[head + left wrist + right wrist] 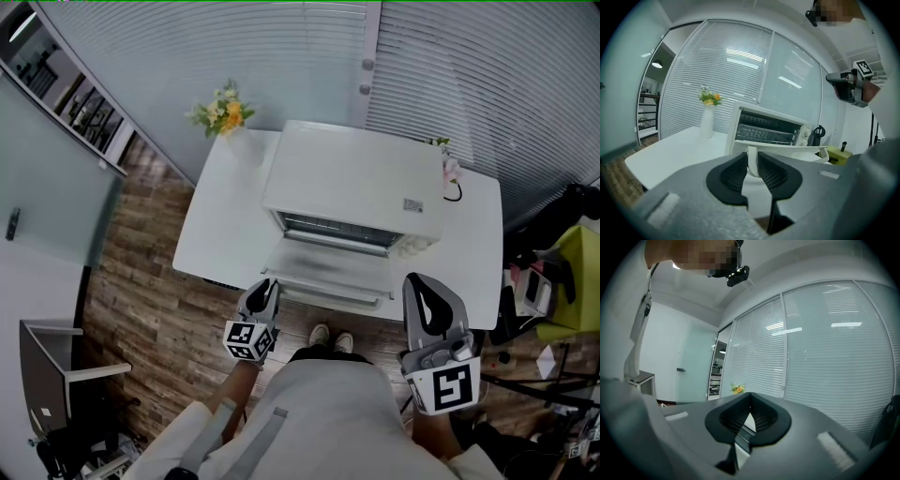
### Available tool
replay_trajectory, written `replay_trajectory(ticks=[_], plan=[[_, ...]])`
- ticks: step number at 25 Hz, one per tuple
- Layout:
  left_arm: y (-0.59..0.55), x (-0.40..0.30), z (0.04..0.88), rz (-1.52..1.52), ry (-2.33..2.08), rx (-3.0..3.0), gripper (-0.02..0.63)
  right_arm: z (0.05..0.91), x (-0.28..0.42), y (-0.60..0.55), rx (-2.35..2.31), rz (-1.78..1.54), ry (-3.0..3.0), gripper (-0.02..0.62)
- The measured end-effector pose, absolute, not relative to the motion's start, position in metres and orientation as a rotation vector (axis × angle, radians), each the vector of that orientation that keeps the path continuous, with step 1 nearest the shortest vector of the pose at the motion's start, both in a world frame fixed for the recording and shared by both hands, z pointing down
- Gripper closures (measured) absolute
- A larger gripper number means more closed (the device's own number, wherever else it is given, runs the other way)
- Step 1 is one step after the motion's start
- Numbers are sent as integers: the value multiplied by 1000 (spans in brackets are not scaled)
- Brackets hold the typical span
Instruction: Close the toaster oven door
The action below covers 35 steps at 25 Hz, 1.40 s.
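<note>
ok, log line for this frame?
oven door open flat | left gripper shut on door handle | right gripper shut, empty

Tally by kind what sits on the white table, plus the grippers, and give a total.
Toaster oven: 1
Vase of flowers: 1
Small pinkish item beside the oven: 1
Grippers: 2 (left gripper closed on the door handle, right gripper)
Total: 5

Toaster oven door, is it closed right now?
No, the toaster oven door lies folded down and the wire rack inside shows.
</note>
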<state>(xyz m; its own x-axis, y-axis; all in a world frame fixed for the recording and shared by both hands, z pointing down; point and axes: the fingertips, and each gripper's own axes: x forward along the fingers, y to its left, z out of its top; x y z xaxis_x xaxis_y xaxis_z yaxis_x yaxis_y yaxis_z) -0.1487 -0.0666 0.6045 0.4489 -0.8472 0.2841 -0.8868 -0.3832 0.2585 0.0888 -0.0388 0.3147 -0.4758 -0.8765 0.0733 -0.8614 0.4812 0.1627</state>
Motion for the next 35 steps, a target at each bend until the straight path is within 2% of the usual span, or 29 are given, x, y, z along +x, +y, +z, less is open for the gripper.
replay_trajectory(ticks=[35], plan=[[-88,-145,580,135,-1490,2344,526,316,91,-45,1530,-141,-2577,591]])
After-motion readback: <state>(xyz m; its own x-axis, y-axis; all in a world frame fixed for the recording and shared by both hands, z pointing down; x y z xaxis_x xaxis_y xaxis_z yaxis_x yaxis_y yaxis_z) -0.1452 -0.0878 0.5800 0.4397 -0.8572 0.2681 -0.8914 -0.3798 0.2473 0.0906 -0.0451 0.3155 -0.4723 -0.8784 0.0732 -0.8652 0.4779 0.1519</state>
